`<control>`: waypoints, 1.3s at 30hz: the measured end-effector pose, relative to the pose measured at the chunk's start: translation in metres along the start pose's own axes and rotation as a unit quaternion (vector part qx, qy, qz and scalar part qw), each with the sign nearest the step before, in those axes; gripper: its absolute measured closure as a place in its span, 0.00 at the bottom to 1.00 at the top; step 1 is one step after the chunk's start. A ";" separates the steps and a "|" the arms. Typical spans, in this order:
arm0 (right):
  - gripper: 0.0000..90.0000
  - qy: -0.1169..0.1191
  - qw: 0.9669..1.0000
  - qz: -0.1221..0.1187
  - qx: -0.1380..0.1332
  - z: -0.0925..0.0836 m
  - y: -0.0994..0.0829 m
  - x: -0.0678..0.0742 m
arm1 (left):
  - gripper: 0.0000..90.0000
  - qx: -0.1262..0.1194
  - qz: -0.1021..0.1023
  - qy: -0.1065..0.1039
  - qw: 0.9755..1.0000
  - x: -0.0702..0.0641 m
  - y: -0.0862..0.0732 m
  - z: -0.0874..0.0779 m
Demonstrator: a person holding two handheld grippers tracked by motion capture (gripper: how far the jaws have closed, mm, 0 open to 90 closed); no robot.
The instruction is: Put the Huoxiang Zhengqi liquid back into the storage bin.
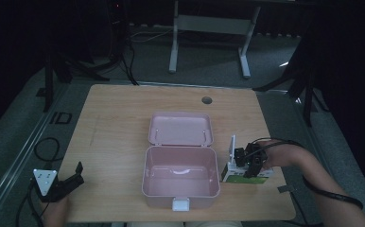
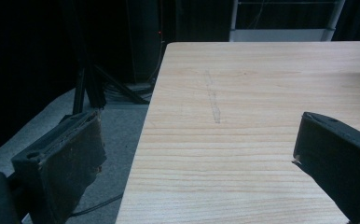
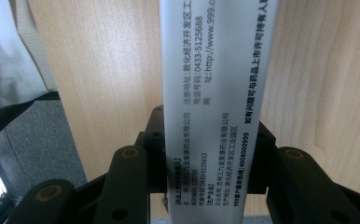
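Note:
An open pink case stands at the table's middle, its lid laid back flat and its inside bare. Just right of it lies a white and green medicine carton. My right gripper comes down on the carton from above, held by a hand entering from the right. In the right gripper view the carton, printed with black text, runs up between the jaws of the right gripper, which press on both its sides. My left gripper rests at the front left corner, its jaws apart, with nothing between them.
The wooden table has a round hole near its far edge. A white latch juts from the case's front wall. A cable loops on the floor at the left. A desk frame stands beyond the table.

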State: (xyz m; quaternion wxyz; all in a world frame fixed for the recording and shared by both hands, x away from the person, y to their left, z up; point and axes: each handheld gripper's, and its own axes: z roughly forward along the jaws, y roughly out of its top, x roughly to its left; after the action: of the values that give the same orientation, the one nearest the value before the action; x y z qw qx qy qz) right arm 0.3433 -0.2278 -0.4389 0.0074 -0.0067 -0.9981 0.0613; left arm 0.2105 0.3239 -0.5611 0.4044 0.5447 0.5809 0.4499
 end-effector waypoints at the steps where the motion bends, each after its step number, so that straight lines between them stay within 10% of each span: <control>1: 0.69 -0.003 1.000 -0.001 -0.002 -0.003 -0.001 0.001 | 0.02 0.001 0.000 -0.001 1.000 0.000 0.000 0.000; 23: 0.69 -0.020 1.000 0.017 0.000 -0.092 -0.008 0.021 | 0.02 -0.002 -0.002 0.002 1.000 0.000 0.000 0.000; 39: 0.69 -0.026 1.000 -0.002 0.004 -0.136 0.035 0.035 | 0.02 -0.002 -0.003 0.001 1.000 0.001 0.000 0.000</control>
State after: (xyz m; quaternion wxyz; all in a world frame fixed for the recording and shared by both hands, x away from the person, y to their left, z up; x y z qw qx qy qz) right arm 0.3110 -0.1762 -0.3077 -0.0183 -0.0034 -0.9977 0.0652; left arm 0.2101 0.3249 -0.5610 0.4062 0.5417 0.5817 0.4508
